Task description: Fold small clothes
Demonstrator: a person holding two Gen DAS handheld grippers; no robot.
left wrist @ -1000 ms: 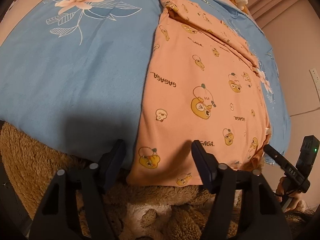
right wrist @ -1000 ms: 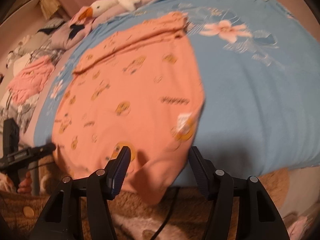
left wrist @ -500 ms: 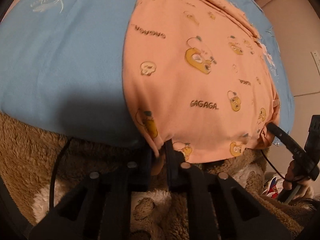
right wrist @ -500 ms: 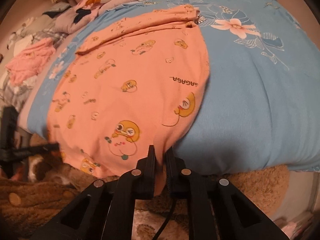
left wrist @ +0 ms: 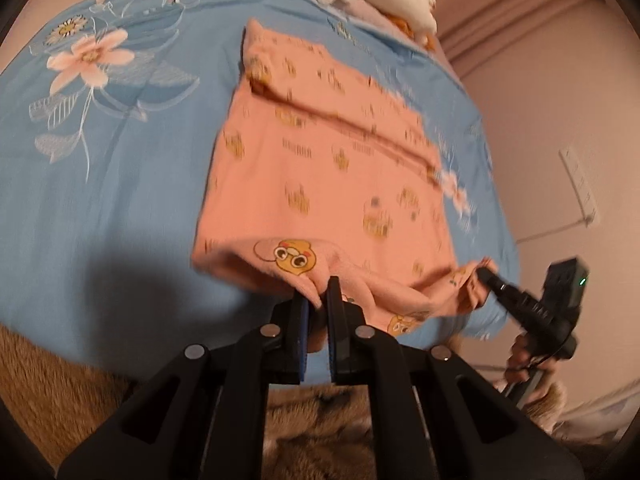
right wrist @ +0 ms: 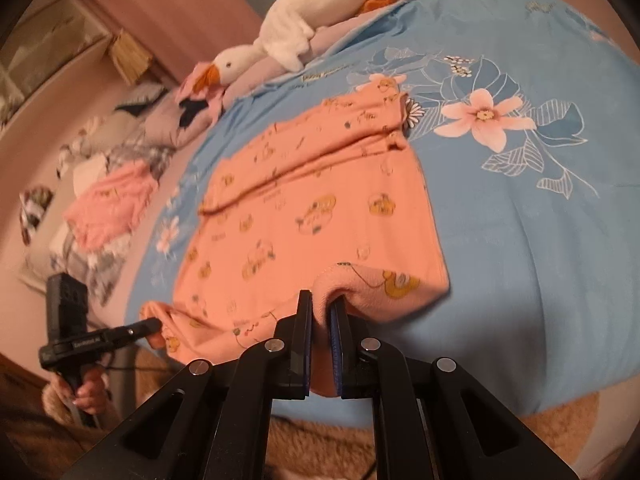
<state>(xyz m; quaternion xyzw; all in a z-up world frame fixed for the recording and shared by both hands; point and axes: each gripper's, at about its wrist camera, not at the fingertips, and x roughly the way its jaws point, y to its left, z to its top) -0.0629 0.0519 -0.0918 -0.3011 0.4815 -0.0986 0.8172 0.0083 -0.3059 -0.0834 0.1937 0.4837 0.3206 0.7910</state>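
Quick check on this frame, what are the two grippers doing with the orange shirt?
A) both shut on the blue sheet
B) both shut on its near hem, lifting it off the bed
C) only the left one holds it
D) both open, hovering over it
B: the left gripper and the right gripper each pinch orange shirt fabric between closed fingers, and the near hem is raised and curling above the blue sheet.

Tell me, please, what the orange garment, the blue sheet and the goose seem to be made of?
Garment: soft matte knit, probably cotton jersey; it drapes and bunches in both grippers. Sheet: smooth matte woven fabric with printed flowers, likely cotton. Goose: white plush, fuzzy and stuffed-looking.
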